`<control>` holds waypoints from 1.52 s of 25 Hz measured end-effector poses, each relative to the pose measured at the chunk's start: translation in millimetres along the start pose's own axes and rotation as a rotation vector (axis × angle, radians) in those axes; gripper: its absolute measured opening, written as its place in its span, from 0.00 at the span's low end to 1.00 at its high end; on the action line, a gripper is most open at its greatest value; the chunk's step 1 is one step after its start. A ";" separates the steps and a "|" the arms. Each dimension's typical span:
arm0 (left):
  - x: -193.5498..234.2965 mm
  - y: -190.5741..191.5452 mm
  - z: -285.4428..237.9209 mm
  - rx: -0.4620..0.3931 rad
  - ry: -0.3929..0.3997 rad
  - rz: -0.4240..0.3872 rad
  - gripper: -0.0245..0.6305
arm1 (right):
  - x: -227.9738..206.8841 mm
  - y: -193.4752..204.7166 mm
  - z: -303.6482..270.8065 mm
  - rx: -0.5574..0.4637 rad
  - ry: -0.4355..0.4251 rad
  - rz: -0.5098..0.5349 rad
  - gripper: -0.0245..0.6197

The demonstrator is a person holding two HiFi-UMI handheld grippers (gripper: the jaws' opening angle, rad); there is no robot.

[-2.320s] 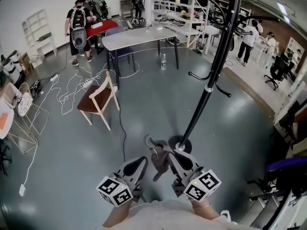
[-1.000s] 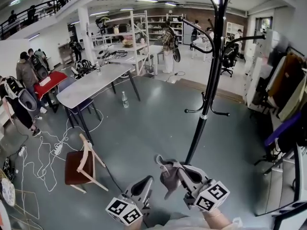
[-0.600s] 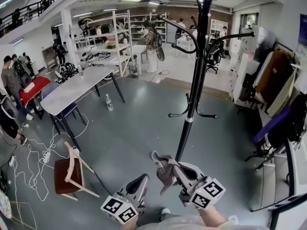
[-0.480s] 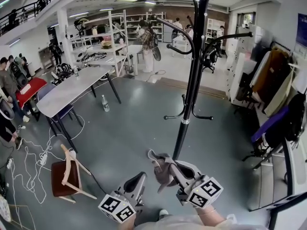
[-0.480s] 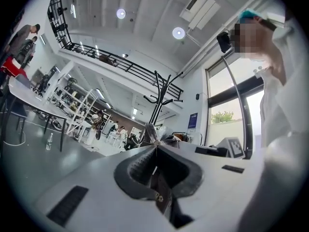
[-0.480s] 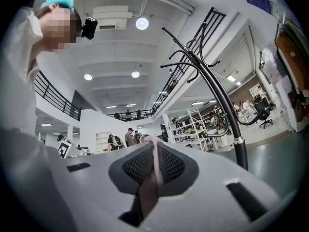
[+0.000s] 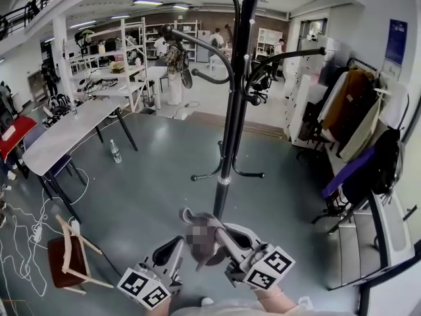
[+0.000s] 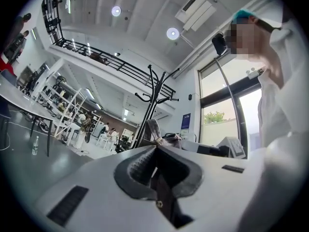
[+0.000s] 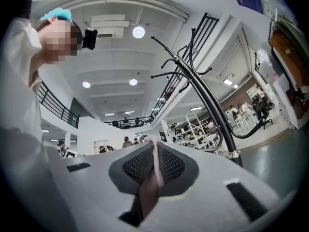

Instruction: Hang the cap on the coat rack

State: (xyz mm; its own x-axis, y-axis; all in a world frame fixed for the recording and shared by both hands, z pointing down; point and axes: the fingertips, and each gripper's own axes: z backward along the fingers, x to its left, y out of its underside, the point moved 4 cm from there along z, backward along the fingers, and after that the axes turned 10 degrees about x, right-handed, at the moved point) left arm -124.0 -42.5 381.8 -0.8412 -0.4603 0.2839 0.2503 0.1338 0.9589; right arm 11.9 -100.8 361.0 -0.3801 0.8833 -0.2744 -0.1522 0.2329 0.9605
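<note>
In the head view the black coat rack (image 7: 230, 110) rises just beyond my grippers, its curved hooks spreading at the top of the picture. A grey-brown cap (image 7: 200, 239) hangs low in front of the pole, and my right gripper (image 7: 220, 236) is shut on it. The right gripper view shows a pale strip of the cap (image 9: 156, 166) pinched between the jaws of that gripper (image 9: 155, 149), with the rack (image 9: 212, 105) ahead to the right. My left gripper (image 7: 179, 243) sits to the left of the cap, shut and empty. The left gripper view shows its jaws (image 8: 155, 146) closed, the cap (image 8: 157, 132) just beyond.
A long grey table (image 7: 59, 133) stands at the left, with a bottle (image 7: 116, 152) on the floor beside it. A wooden chair (image 7: 66, 259) and loose cables (image 7: 26, 222) lie at the lower left. Hung clothes (image 7: 355, 124) crowd the right wall. People (image 7: 174, 64) stand far back.
The head view has swung up and round, so the rack's pole now stands nearer the middle with its upper hooks showing. Both grippers keep their pose; the right one still holds the cap.
</note>
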 end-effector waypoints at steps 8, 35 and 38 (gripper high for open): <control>-18.0 -1.4 -59.4 0.027 0.135 -0.069 0.06 | -31.0 -24.2 20.2 -0.038 0.046 0.077 0.06; -22.3 -8.7 -110.5 0.108 0.342 -0.120 0.06 | -67.9 -25.8 36.3 -0.076 0.272 0.067 0.06; -19.2 -9.3 -111.6 0.123 0.345 -0.099 0.06 | -70.7 -26.8 32.7 -0.075 0.286 0.055 0.06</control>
State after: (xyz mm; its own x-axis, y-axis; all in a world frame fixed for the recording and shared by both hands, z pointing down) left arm -56.7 -132.8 367.1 -0.6421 -0.7421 0.1923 0.0985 0.1688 0.9807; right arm 72.6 -156.2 356.2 -0.6295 0.7407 -0.2345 -0.1872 0.1483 0.9711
